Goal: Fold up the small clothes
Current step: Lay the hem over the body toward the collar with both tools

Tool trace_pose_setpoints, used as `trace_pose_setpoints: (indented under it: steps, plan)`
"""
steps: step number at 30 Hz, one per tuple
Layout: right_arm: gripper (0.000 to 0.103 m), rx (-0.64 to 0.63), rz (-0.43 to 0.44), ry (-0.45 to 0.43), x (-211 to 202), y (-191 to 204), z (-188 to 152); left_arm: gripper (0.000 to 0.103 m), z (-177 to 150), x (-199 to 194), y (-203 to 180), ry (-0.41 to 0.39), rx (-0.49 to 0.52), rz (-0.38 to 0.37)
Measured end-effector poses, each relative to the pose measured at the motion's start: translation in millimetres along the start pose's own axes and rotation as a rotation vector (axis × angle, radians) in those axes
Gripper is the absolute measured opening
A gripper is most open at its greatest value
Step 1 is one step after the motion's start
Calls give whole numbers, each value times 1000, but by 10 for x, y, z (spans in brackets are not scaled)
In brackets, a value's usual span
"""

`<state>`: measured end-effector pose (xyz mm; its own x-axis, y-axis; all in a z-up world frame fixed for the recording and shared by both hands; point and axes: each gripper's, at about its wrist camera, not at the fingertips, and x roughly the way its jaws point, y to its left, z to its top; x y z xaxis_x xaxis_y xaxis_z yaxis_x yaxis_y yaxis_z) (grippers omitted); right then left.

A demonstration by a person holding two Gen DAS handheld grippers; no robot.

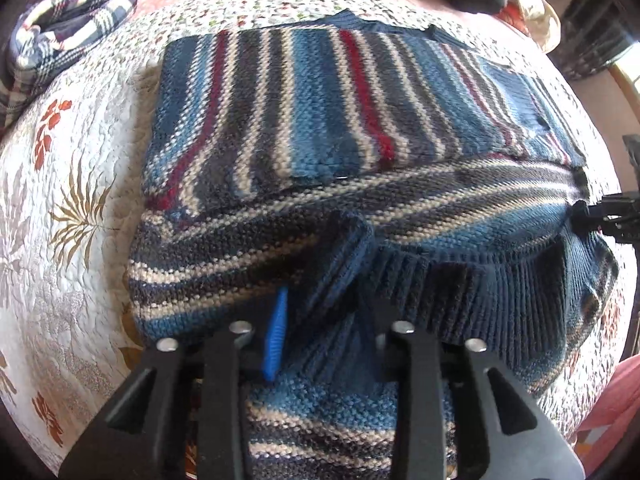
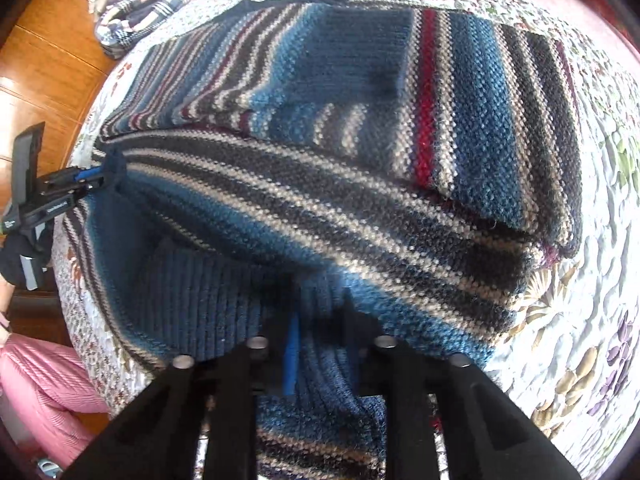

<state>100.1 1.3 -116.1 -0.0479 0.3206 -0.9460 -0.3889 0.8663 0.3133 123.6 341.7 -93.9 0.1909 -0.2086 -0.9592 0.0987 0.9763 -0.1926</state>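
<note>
Lying across a floral quilted bedspread (image 1: 80,184), the striped knit sweater (image 1: 320,92) is partly folded, its near band doubled over toward the cameras so that the stripes there run crosswise to those on the flat part behind. Both grippers grasp its dark ribbed hem: the left gripper (image 1: 320,316) has knit bunched between its fingers, one blue pad (image 1: 276,340) showing while the other finger is buried in the cloth, and the right gripper (image 2: 316,332) is clamped on the hem in the same way, only a sliver of blue pad visible in shadow. Each gripper also appears at the edge of the other's view, pinching a corner of the hem. How many layers sit under the fold is hard to make out. A plaid garment (image 1: 76,12) lies bunched at the far corner of the bed, cut off by the frame, and pink striped trousers (image 2: 44,392) of a person show at the lower left of the right wrist view
</note>
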Motion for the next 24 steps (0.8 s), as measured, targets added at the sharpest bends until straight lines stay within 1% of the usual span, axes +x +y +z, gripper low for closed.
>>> trace_pose_setpoints:
  steps: [1,3,6,9,14,17,20,24]
  plan:
    - [15,-9,-3,-6,-37,8,-4,9,5,-26,-28,-7,12,6]
    - [15,-37,-10,-22,-144,42,-21,9,10,-97,-50,-28,17,3]
    - [14,-40,8,-55,-291,52,-41,8,20,-261,-2,-67,-12,-33]
    - [14,-24,23,-96,-474,-2,-47,8,51,-476,23,-129,-45,-71]
    - [13,38,58,-209,-876,-114,-9,8,153,-854,3,-254,-76,-96]
    - [13,72,68,-276,-1088,-170,39,8,255,-1032,27,-325,-104,-86]
    - [13,107,89,-327,-1232,-226,147,8,372,-1141,85,-380,-144,-85]
    - [13,111,90,-385,-1371,-240,402,8,593,-1183,116,-431,-142,-49]
